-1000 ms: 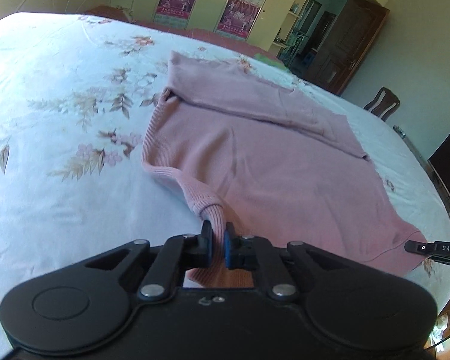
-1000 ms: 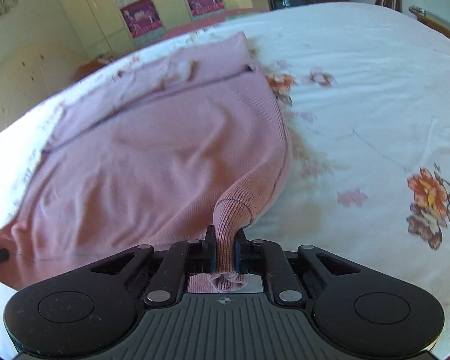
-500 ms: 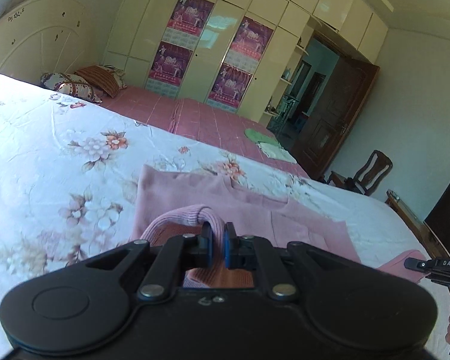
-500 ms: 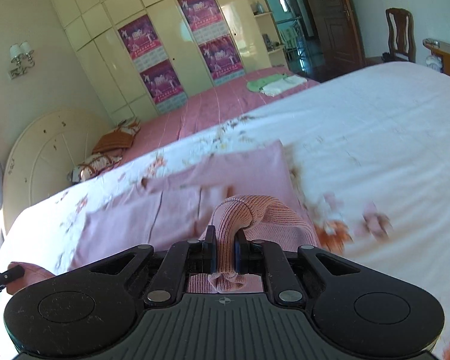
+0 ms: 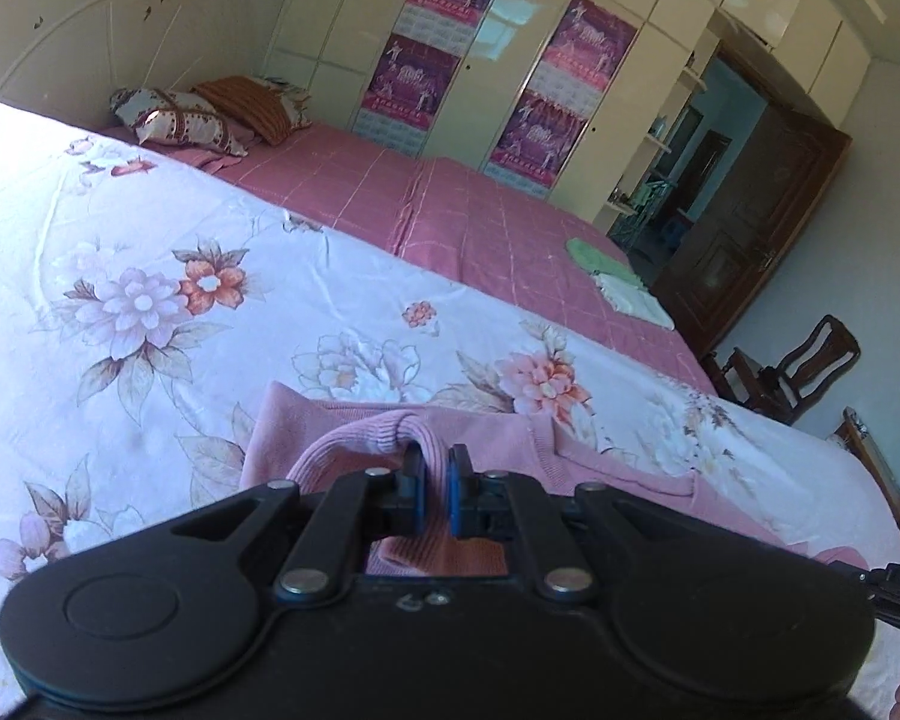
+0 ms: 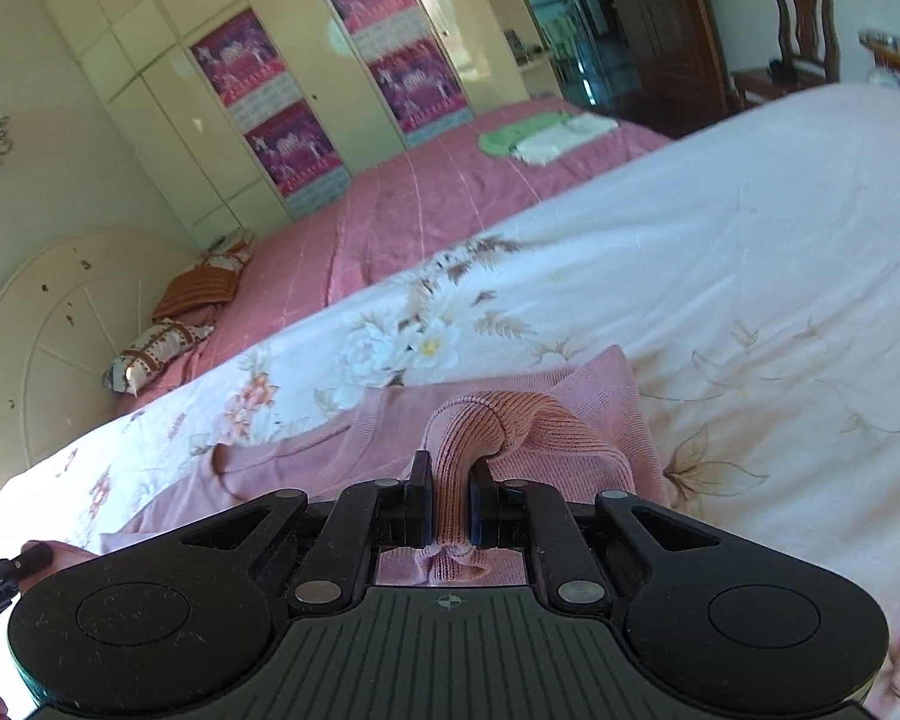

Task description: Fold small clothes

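A second ago the pink sweater (image 5: 600, 456) lay spread flat across the floral bed cover (image 5: 120, 276), its whole body stretching up the frame; now only a narrow band of it shows at the lower centre of both views, with the hem doubled over toward the far edge. Both grippers have swept across the bed and carried the near hem over the garment, so the lengthwise fold looks nearly complete and the hem is about ready to be laid down and let go. The left gripper (image 5: 433, 491) has its jaws clenched on a ribbed loop of the hem, which arches just above the blue pads. The right gripper (image 6: 451, 501) likewise pinches a ribbed fold of the knit, a tuft bunched behind the jaws. In the left view, at the lower right edge, white letters reading "DAS" show on the other gripper's black body. The purple posters (image 5: 444, 36) on the wardrobe doors carry print too small to read.
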Available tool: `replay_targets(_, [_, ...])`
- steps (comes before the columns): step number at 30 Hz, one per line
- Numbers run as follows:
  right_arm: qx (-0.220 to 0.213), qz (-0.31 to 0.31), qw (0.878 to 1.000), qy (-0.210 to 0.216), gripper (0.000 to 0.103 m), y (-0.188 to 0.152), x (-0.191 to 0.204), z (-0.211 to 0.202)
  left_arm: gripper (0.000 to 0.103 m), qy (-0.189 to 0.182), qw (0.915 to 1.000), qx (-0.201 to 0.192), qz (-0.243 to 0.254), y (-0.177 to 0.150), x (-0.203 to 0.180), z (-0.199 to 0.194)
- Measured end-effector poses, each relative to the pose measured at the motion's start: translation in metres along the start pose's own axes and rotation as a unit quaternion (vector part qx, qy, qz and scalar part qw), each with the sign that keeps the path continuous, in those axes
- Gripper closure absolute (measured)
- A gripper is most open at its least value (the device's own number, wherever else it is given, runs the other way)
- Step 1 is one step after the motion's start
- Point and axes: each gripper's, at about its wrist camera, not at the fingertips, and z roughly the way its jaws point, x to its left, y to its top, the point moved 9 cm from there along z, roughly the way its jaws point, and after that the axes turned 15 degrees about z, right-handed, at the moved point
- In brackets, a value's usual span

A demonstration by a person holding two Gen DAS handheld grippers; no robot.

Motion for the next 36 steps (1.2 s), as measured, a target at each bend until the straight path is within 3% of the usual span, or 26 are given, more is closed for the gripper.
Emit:
replay_targets(1, [0.008,0.001,1.0,-0.003,0.093,0.001,-0.002,0.008,0.095,0.014,0.9999,0.003,0.007,0.0,0.002,0.006])
replay_targets(4, [0.023,0.029,0.999,-0.017,0.092,0.006,-0.015,0.027,0.074,0.041,0.999,0.02,0.002,-0.001,0.013,0.023])
replay_targets(5, [0.022,0.041,0.999,-0.016,0.082,0.009,-0.019,0.03,0.059,0.054,0.9984,0.017,-0.001,0.001,0.017,0.025])
replay_targets(6, [0.015,0.047,0.999,-0.023,0.059,0.014,-0.021,0.03,0.045,0.065,0.9978,0.008,0.001,0.004,0.021,0.022])
replay_targets(8, [-0.02,0.034,0.999,-0.036,0.026,0.025,-0.025,0.025,0.042,0.078,0.9969,-0.005,0.012,0.01,0.026,0.017])
replay_targets(11, [-0.029,-0.011,0.999,-0.042,0.025,0.033,-0.021,0.022,0.041,0.071,0.9958,-0.001,0.058,0.009,0.025,0.011])
replay_targets(15, [-0.017,-0.084,0.995,-0.058,0.025,0.023,-0.017,0.032,0.04,0.06,0.9873,0.022,0.145,-0.006,0.017,0.015])
replay_targets(20, [-0.002,-0.14,0.988,-0.071,0.025,0.004,-0.012,0.058,0.038,0.046,0.9812,0.059,0.178,-0.016,0.008,0.044])
replay_targets(22, [0.008,-0.164,0.984,-0.07,0.026,-0.003,-0.005,0.07,0.043,0.044,0.9812,0.067,0.176,-0.018,0.007,0.054])
replay_targets(23, [0.011,-0.178,0.981,-0.072,0.026,-0.005,-0.003,0.076,0.055,0.038,0.9817,0.073,0.172,-0.02,0.008,0.059])
replay_targets(24, [0.011,-0.193,0.978,-0.08,0.042,-0.007,-0.002,0.081,0.073,0.034,0.9825,0.079,0.165,-0.022,0.009,0.062])
replay_targets(27, [0.01,-0.208,0.975,-0.083,0.078,-0.01,-0.002,0.085,0.097,0.045,0.9834,0.067,0.163,-0.025,0.007,0.061])
replay_targets(29, [0.007,-0.218,0.973,-0.082,0.092,-0.01,-0.002,0.086,0.098,0.052,0.9839,0.054,0.162,-0.026,0.006,0.057])
replay_targets(36, [-0.047,-0.167,0.981,-0.085,0.094,0.009,-0.015,0.065,0.099,0.078,0.9898,-0.014,0.119,-0.019,0.019,0.031])
